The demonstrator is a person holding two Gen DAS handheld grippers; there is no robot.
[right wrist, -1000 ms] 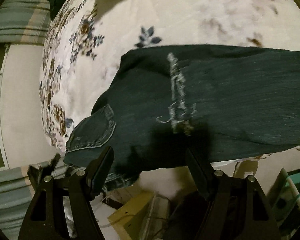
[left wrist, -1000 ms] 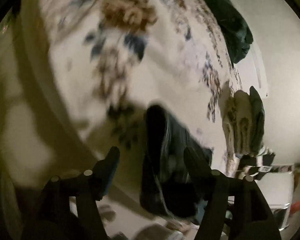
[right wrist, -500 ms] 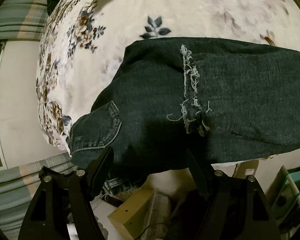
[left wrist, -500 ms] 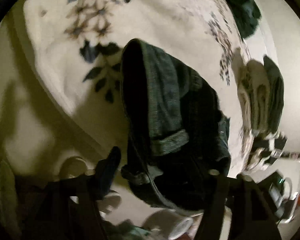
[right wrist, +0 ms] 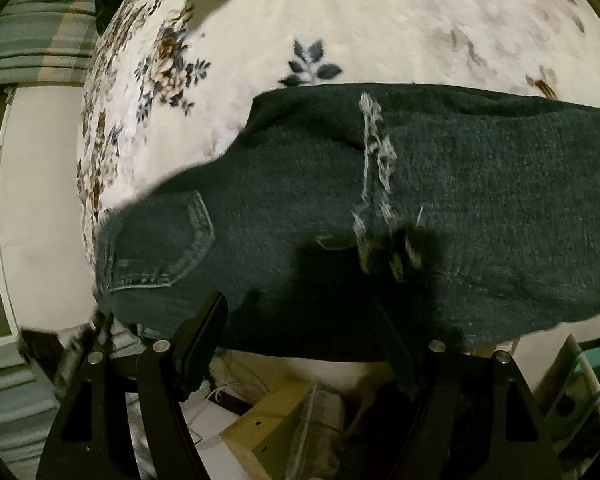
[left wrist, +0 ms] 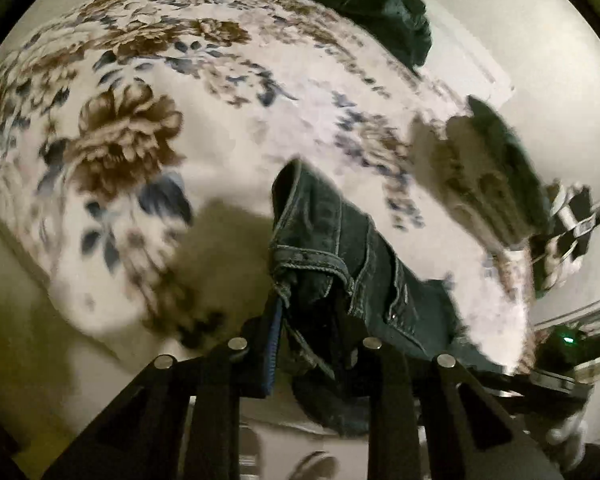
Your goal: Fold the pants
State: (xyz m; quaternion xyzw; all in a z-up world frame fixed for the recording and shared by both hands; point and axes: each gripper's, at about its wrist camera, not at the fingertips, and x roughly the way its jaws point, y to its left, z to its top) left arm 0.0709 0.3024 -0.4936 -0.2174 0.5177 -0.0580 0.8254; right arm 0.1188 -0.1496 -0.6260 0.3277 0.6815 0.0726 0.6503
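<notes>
Left wrist view: the left gripper point(left wrist: 314, 320), lower centre, has just been closing and now pinches the waistband of the dark jeans point(left wrist: 340, 248), which rise from the floral blanket point(left wrist: 139, 140). Right wrist view: the jeans point(right wrist: 440, 208) lie flat across mid-frame, back pocket at left, frayed tear centre; the right gripper point(right wrist: 304, 328), bottom centre, stands wide at their near edge, holding nothing.

Dark denim pants point(right wrist: 440, 200) lie flat across the floral bed, waistband lifted.
</notes>
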